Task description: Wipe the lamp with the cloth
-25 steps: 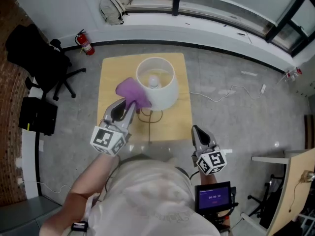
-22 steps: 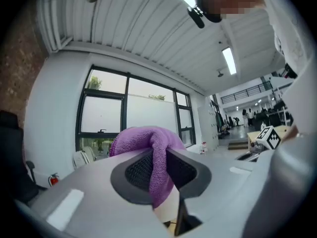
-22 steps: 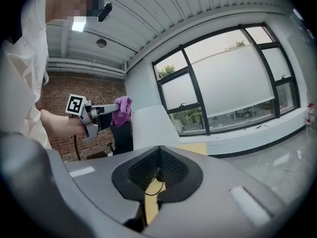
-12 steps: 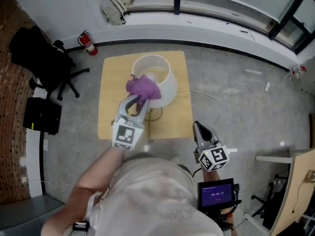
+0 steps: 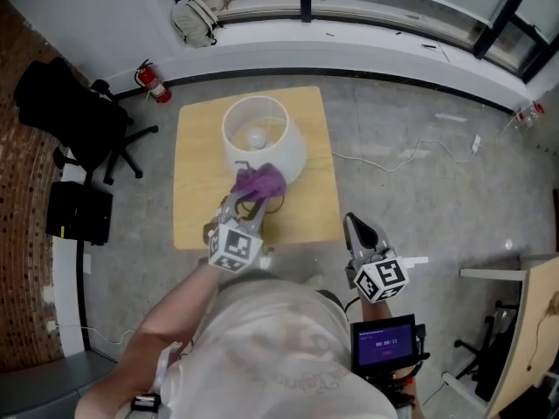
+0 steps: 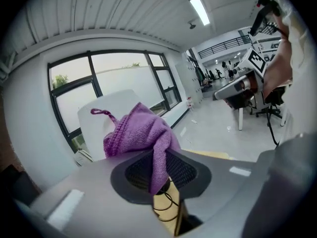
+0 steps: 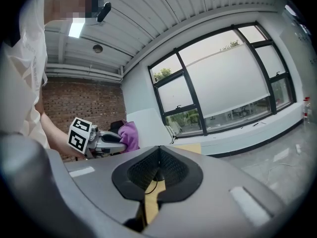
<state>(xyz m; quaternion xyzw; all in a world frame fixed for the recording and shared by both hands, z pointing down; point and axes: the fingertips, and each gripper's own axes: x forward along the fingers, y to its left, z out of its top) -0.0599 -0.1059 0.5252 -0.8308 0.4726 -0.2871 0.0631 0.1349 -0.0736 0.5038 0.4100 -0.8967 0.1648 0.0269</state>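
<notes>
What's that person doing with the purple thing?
A person is wiping a white lamp that stands on a wooden table. The left hand-held gripper is shut on a purple cloth and holds it at the near side of the shade. The right hand-held gripper is shut, empty, off to the side.

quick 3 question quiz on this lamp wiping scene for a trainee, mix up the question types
1. True or false: the left tool grips the purple cloth.
2. The lamp stands on: A) the floor B) a wooden table C) a chair.
3. Fill in: the ____ tool's jaws are shut on nothing.

Key: 1 true; 2 B; 3 right tool.
</notes>
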